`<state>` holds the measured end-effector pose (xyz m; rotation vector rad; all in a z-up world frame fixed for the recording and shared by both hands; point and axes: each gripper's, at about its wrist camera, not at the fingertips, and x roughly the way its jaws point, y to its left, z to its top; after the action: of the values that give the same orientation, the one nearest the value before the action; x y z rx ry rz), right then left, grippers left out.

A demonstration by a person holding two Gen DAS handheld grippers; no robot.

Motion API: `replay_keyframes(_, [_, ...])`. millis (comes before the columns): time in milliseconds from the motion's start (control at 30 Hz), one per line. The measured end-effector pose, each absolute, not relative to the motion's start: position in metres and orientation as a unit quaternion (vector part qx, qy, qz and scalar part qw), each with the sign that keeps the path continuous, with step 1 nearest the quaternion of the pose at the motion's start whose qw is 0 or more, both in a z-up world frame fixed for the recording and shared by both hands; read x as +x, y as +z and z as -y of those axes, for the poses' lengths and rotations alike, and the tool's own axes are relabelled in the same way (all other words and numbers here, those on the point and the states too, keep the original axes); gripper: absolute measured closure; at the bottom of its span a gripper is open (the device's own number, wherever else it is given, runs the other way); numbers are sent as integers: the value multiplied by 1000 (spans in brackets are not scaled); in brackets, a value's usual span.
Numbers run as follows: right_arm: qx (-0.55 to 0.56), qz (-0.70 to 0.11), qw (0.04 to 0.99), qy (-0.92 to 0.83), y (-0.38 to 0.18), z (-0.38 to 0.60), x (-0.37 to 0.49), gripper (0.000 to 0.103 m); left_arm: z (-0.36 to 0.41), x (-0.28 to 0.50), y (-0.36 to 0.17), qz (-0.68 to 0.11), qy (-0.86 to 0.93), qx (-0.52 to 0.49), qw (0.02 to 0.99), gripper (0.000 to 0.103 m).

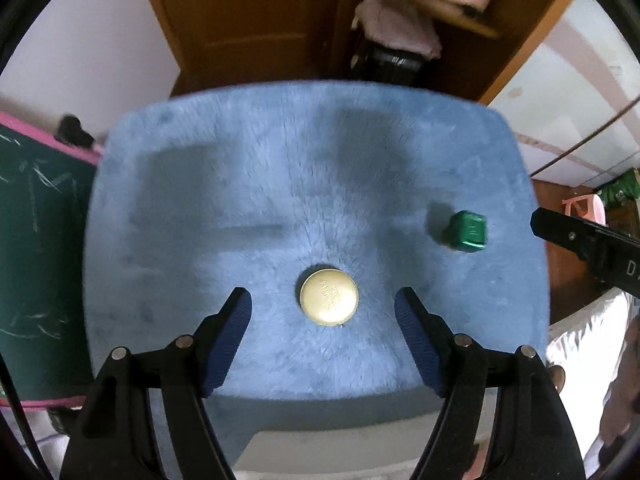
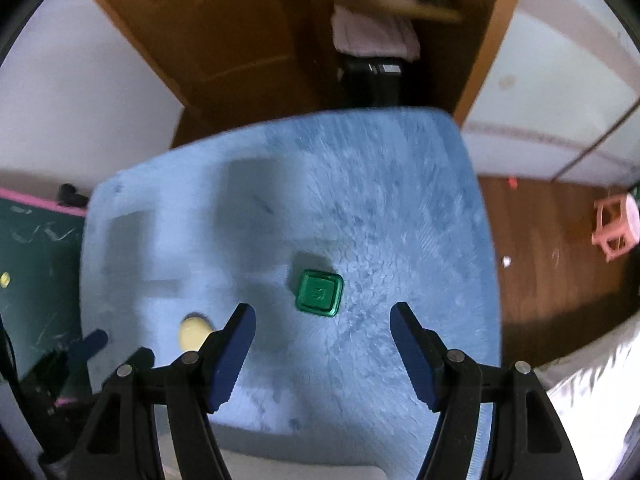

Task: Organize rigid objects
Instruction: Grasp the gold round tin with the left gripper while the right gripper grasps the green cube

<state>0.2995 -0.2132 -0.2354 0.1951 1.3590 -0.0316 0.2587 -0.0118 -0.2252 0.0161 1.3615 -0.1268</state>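
Observation:
A round gold tin point(image 1: 329, 296) lies flat on a fuzzy blue mat point(image 1: 240, 184). My left gripper point(image 1: 323, 305) hovers over it, open, with a finger on each side of the tin and not touching it. A small green square box point(image 1: 467, 230) sits to the tin's right. In the right wrist view the green box point(image 2: 319, 293) lies just ahead of my right gripper point(image 2: 322, 318), which is open and holds nothing. The gold tin point(image 2: 193, 331) shows at the left there, partly hidden by a finger. The right gripper's body point(image 1: 588, 246) enters the left wrist view from the right edge.
The blue mat point(image 2: 400, 200) covers a small raised surface. A green chalkboard with a pink frame point(image 1: 36, 248) stands at the left. A wooden door point(image 1: 248, 20) and a shelf with clutter lie beyond. A pink stool point(image 2: 614, 226) stands on the wood floor at right.

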Motion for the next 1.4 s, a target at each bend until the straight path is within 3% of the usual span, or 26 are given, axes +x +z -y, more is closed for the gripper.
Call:
replay_keyframes(200, [146,-663,734,-30,-294,219,321,33,23,276,-282,-666,-37,8,745,26])
replay_keyframes(433, [145,-681,717,-32,-322,208,330,34,23,279,-310,-686,-34,-1,727,26])
replay_keyframes(600, [140,-698,701,-38,-338,204,327,60,18,278,-323,-697,-32,-17,716,26])
replay_keyframes(800, [147,-700,698,-36,-346,204,320,61,16,271,-332,-706,-29,-31,707,27])
replay_keyframes(933, [145,-699,700,-36,-344,208,314,62,20,265,-336,-699,-19,-13,714,31])
replay_keyframes(1000, [146,-698,700,-35,-342,209,306,62,31,263,-337,-690,-11,-9,724,44])
replay_keyframes(1200, [148,-681,717,-23,-314,213,281,62,25,253,-325,-682,-4,-32,731,45])
replay_keyframes(1400, [165,-620,767,13,-242,220,228,62,18,220,-254,-632,-30,-48,773,45])
